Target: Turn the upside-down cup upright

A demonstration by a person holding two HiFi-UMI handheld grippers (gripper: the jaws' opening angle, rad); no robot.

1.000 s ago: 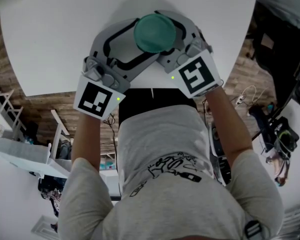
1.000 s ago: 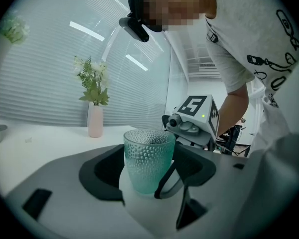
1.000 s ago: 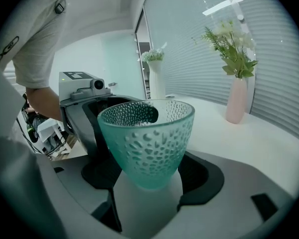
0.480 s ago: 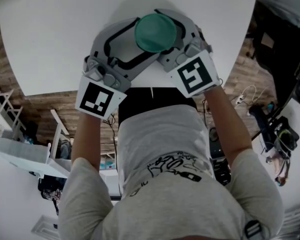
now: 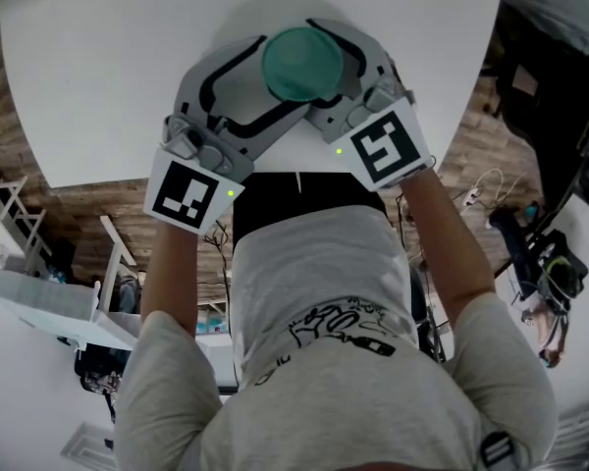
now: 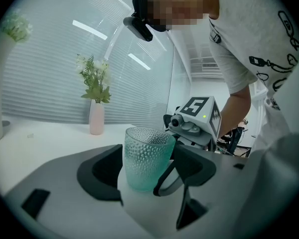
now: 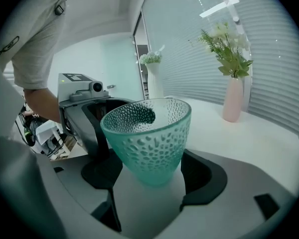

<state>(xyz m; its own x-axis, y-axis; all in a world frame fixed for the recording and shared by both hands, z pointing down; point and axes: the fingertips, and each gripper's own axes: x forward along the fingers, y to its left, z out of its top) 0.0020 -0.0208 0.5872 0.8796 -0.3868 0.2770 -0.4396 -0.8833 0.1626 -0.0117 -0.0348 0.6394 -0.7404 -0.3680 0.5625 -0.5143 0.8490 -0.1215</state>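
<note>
**Cup Upright Between Two Spread Claws: No Shift Since the Earlier Views**

1. Cup position. The green dimpled cup [image 5: 302,64] stood mouth-up on the white counter [image 5: 108,77], near the edge closest to the person. Its wider rim was at the top and its narrower base was at the counter surface.

2. Left claw. The left claw [image 6: 154,156] was spread wide. The cup stood between its jaws near their tips. The cup's side lay just beside one pad. On the other side, one jaw of the right claw sat between the cup and the left claw's second pad. Neither pad was seen pressing on the cup.

3. Right claw. The right claw [image 7: 154,176] was also spread, with the cup's lower part set deep between its jaws. The tapered base left bare counter showing beside one pad, and the other pad lay just beside the cup wall. It had no firm pinch on the cup.

4. Arrangement. In the head view, the two claws came in from opposite sides and overlapped around the cup. Their marker cubes sat at the near counter edge, above the person's grey shirt [image 5: 314,292].

5. Background. A pink vase [image 6: 96,117] with flowers stood upright on the counter, well apart from the cup.

6. Comparison with the earlier head views. The cup, both claws and both forearms were in the same places as before. The cup had not visibly tilted or shifted, and the spread of the jaws looked unchanged.
</note>
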